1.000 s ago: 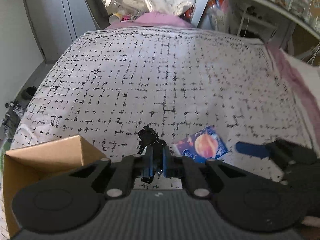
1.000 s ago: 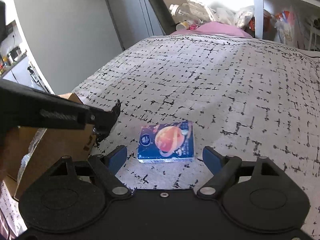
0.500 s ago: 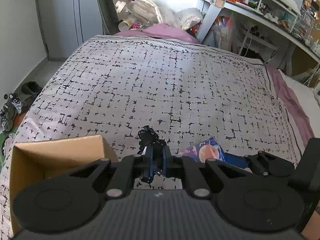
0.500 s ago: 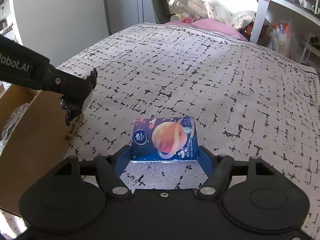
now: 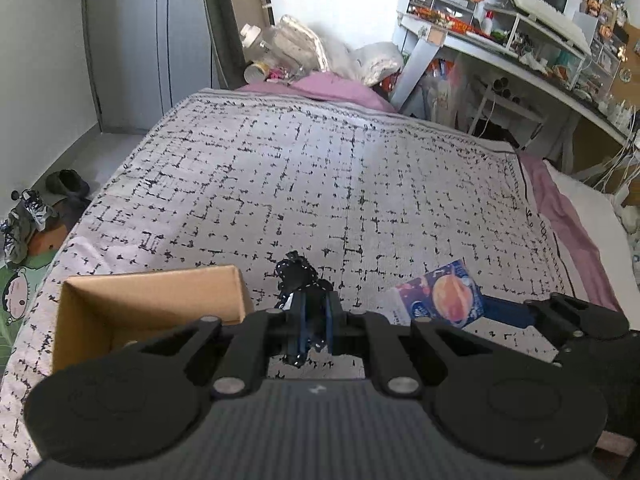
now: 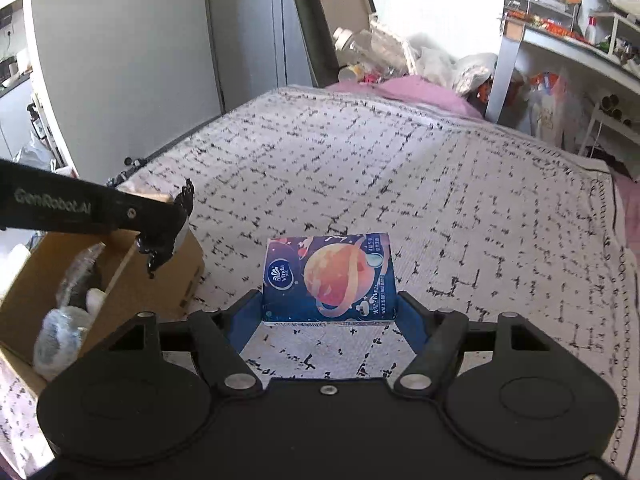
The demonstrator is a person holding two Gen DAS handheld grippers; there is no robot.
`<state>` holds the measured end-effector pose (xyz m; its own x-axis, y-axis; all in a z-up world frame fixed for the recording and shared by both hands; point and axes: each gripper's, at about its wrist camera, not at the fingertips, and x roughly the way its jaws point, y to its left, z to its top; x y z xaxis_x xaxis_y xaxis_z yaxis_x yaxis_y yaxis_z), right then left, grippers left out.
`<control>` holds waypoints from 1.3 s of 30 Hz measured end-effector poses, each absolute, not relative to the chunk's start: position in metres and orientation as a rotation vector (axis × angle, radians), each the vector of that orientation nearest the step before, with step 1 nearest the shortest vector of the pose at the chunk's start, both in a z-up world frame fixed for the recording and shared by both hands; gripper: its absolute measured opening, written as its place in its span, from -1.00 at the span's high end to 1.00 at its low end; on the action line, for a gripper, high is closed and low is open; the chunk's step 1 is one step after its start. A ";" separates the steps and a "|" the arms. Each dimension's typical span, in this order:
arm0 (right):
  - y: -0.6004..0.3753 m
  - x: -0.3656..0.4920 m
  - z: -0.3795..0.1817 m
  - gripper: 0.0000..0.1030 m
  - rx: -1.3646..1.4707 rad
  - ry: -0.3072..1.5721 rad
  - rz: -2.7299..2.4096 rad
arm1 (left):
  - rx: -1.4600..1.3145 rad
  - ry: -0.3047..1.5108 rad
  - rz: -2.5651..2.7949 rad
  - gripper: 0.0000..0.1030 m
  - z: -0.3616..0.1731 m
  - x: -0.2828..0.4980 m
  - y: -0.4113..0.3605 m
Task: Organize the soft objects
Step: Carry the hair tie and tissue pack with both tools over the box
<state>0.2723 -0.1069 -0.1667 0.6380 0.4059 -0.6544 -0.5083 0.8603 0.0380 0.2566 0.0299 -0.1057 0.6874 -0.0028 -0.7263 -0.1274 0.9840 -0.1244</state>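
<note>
right wrist view: the right gripper (image 6: pixel 329 312) has its jaws clamped on the two short sides of a dark blue soft tissue pack printed with an orange planet (image 6: pixel 329 278), a hold across the narrow width that lets the pads sink a little into the soft pack without crushing its face; the pack looks raised just clear of the white bedspread with black broken-grid print (image 6: pixel 400 168), though i cannot be sure it has fully left the cloth. to its left the left gripper (image 6: pixel 162 242) hangs at the rim of the open brown cardboard box (image 6: pixel 176 280), jaws clenched tight on a small black knotted fabric or cord bundle (image 6: pixel 160 252), which dangles beside the box's near wall, probably placed there so it can be let go into the box. the box sits on the bed's left edge, close to both hands, which suits it as the collecting place. counted: two grippers, one tissue pack, one black bundle, one box. inside the box lie at least two clear-wrapped soft items (image 6: pixel 68 308), their number hard to fix. in the left wrist view the same bundle (image 5: pixel 298 276) sticks out past the closed jaws, with the box (image 5: pixel 152 292) to their left.
</note>
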 end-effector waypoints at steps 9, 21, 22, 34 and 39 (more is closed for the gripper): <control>-0.108 0.255 -0.134 -0.36 -0.135 0.651 0.534 | -0.189 0.768 0.098 0.83 -0.088 0.229 0.045; -0.086 0.232 -0.116 -0.36 -0.118 0.627 0.577 | -0.194 0.728 0.138 0.83 -0.071 0.195 0.074; -0.084 0.229 -0.115 -0.36 -0.119 0.626 0.578 | -0.196 0.726 0.141 0.83 -0.071 0.193 0.077; -0.055 0.213 -0.111 -0.36 -0.158 0.623 0.583 | -0.235 0.703 0.155 0.82 -0.072 0.170 0.112; -0.041 0.209 -0.113 -0.36 -0.170 0.633 0.596 | -0.256 0.702 0.157 0.82 -0.079 0.166 0.127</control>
